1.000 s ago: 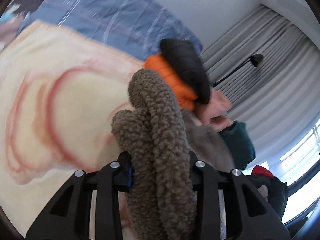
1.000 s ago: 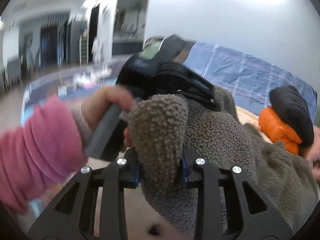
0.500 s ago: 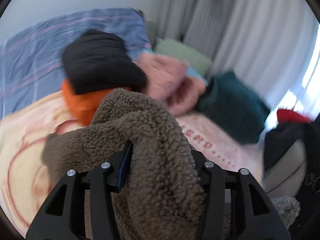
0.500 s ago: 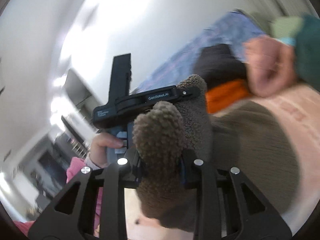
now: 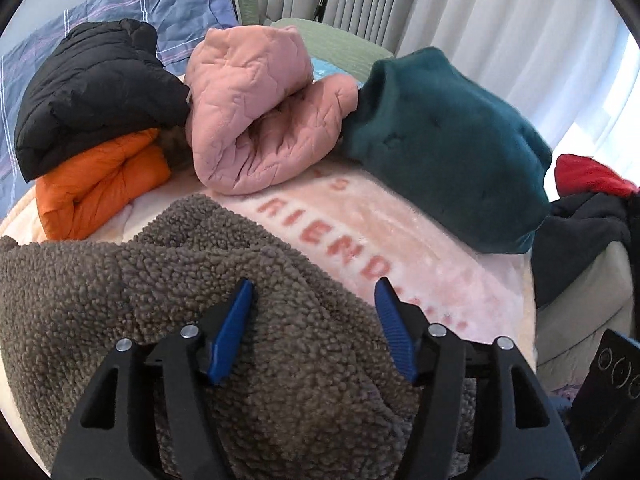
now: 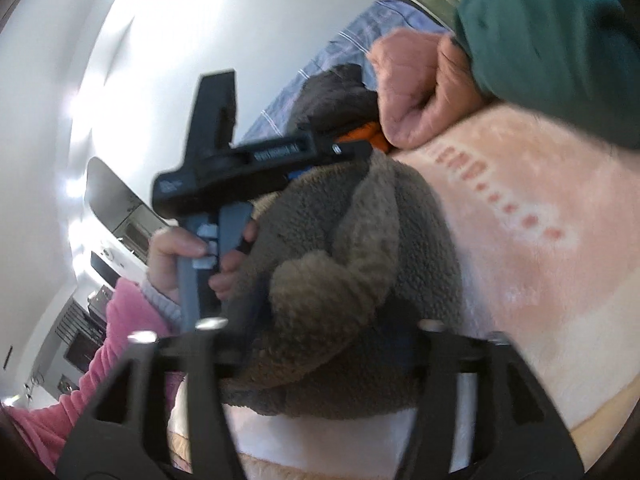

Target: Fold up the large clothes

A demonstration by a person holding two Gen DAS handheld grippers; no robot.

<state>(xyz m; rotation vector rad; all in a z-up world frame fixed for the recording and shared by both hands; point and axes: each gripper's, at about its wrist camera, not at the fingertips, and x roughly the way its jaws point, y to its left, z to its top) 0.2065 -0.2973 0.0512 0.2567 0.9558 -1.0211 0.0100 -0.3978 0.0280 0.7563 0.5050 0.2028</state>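
A brown fleece garment [image 5: 168, 300] lies bunched on the pink blanket [image 5: 400, 248] on the bed. My left gripper [image 5: 314, 320] is open, its blue pads spread over the fleece and not pinching it. In the right wrist view the fleece [image 6: 340, 272] sits between the spread fingers of my right gripper [image 6: 320, 344], which looks open; the image is blurred. The left gripper [image 6: 256, 164] shows there in a hand, above the fleece.
Folded clothes stand at the back of the bed: a black jacket [image 5: 92, 88] on an orange one [image 5: 100, 180], a pink quilted one [image 5: 260, 108] and a dark green fleece [image 5: 448, 140]. A blue sheet [image 5: 152, 4], curtains [image 5: 460, 8] and a pile with red cloth [image 5: 588, 176] lie beyond.
Both grippers have opened and let go of the brown fleece, which now lies on the blanket. The left view has swung toward the folded pile.
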